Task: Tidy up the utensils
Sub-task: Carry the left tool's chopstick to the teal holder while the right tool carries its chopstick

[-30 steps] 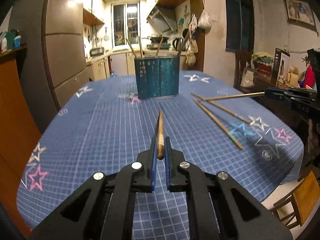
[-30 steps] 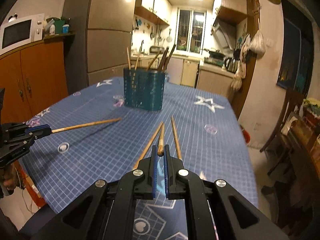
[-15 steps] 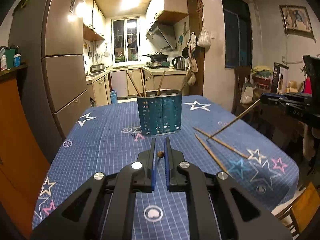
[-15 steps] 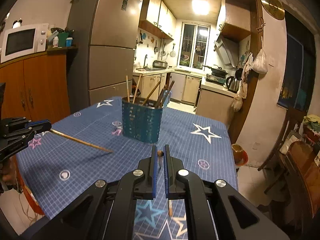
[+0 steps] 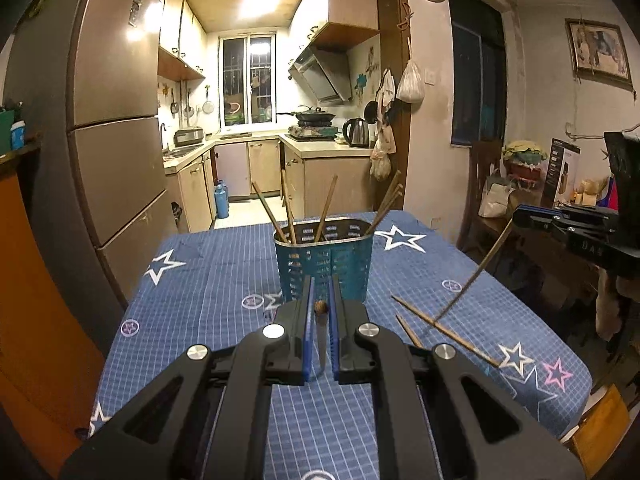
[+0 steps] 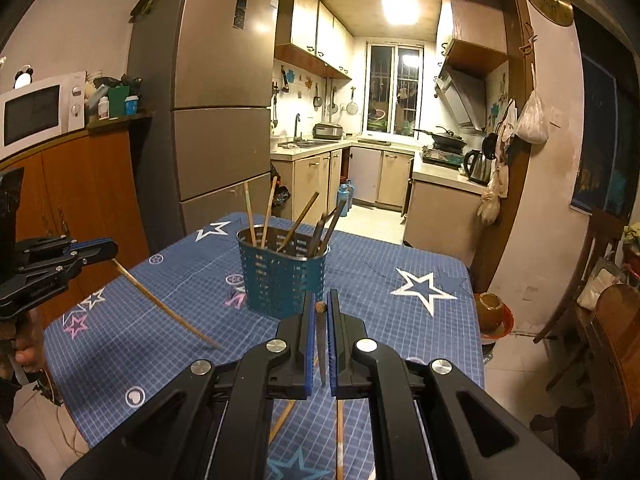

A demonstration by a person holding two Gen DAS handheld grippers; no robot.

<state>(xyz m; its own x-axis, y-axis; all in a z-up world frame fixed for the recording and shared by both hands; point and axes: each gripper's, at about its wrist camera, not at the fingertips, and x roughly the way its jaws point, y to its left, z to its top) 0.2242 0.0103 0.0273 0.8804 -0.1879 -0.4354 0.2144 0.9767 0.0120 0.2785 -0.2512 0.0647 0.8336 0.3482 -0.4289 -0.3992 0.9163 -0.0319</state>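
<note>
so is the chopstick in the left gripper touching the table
Apart. The right wrist view shows the chopstick hanging from the left gripper, its tip above the tablecloth.

From my left wrist view, my left gripper (image 5: 320, 280) hides most of the chopstick (image 5: 321, 307) it clamps; I see only the butt end and a blurred sliver between the blue pads. The holder (image 5: 324, 264) loses its base behind those fingers. At 3 o'clock the right gripper (image 5: 516, 213) is cut by the frame edge, and its chopstick (image 5: 480, 266) is smeared by motion. In my right wrist view, two loose chopsticks (image 6: 340, 436) at 6 o'clock vanish under the gripper body. I cannot count the sticks in the holder's far side.
</note>
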